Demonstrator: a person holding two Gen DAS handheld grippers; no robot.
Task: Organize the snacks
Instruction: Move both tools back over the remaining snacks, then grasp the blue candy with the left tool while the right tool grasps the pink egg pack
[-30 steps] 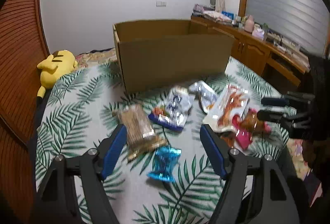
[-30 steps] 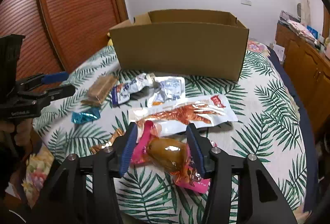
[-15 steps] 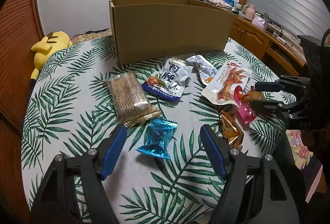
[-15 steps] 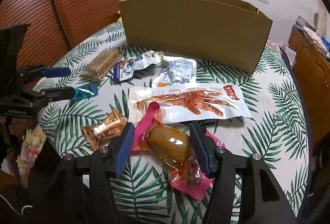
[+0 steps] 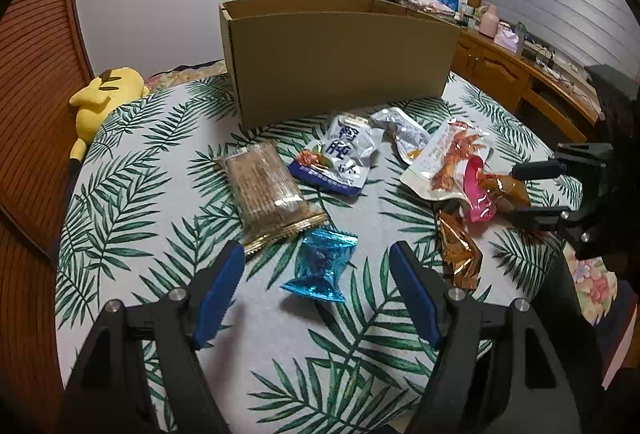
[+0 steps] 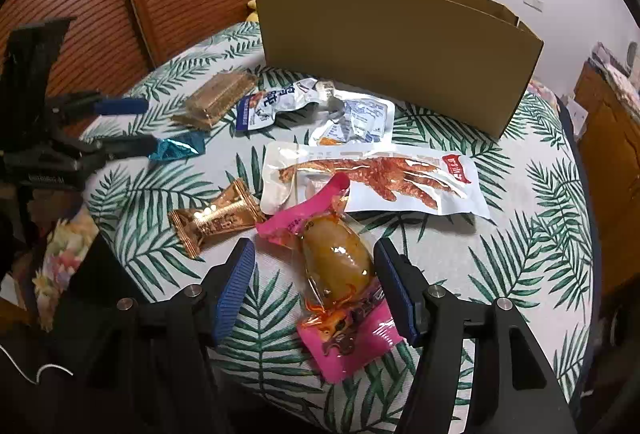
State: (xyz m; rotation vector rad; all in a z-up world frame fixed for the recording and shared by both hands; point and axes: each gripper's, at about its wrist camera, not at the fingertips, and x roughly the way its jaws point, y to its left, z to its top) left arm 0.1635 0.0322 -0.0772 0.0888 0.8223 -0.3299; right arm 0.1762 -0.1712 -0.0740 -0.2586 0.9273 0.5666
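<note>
Both hand-held grippers dropped closer to the bench. Left hand-held gripper (image 5: 316,284) wide, blue candy (image 5: 320,264) between its fingers. Right hand-held gripper (image 6: 314,284) wide, straddling pink egg packet (image 6: 340,274): light, slick, crinkly; judged best pinched across the firm bulge.

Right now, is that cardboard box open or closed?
Open: the cardboard box has no lid or flaps over its top, and its inner walls show. Contents cannot be seen.

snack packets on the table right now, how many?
7. Biscuit pack, blue candy, blue-white pouch, silver pouch, chicken-foot pack, gold candy, pink egg pack. All lie outside the box; its inside is hidden.
</note>
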